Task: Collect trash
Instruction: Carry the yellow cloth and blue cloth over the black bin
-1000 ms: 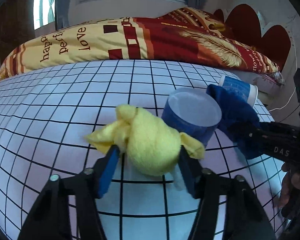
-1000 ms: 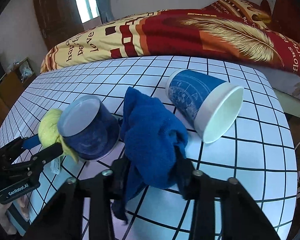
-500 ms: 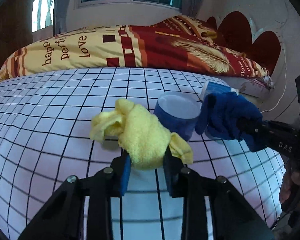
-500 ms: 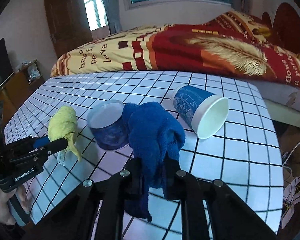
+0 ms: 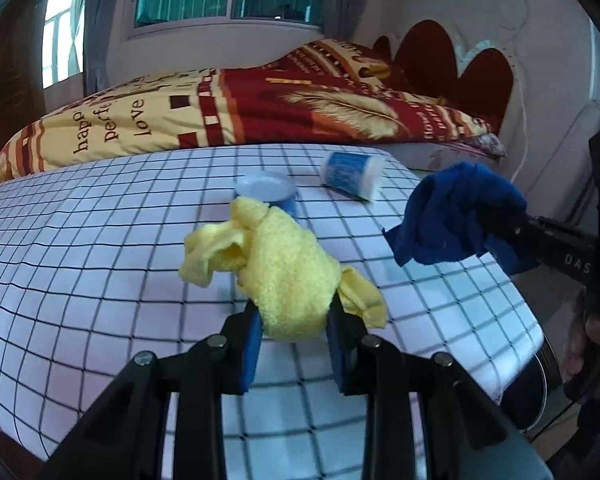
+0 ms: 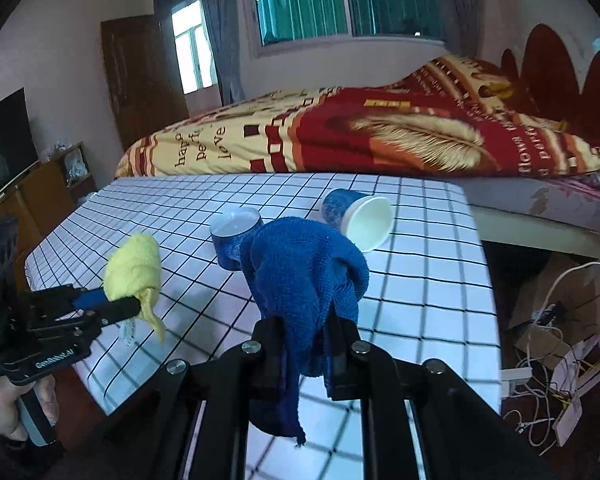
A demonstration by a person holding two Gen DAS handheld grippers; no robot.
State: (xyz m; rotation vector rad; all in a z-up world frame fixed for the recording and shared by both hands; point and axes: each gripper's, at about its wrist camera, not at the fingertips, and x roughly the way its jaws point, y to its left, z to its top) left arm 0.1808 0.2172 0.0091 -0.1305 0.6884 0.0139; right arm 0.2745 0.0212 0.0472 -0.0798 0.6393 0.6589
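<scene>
Two crumpled cloths are held clear of the checked table [image 5: 100, 280] — a yellow cloth [image 5: 284, 272] pinched between the blue pads of the left gripper [image 5: 294, 332], and a blue cloth [image 6: 304, 276] clamped in the tightly closed right gripper [image 6: 306, 344], its loose tail hanging below the jaws. Taken from the table, both bundles are carried above its near edge, the blue one out beyond the right-hand corner in the left wrist view. Two blue paper cups are left on the table: an upturned cup [image 6: 236, 236] standing base up toward the far side, and, just to its right, a tipped cup [image 6: 358, 216] lying on its side with its white mouth turned toward the near right corner. A dark round container [image 5: 528, 388], possibly a bin, is glimpsed below the table's near right corner, though too little of it is shown to be sure. If that is the drop point, it is judged nearer to the right hand — the blue cloth is already outside the table's edge on that side, while the yellow cloth is over the near middle of the table and would have to be carried rightward across it.
</scene>
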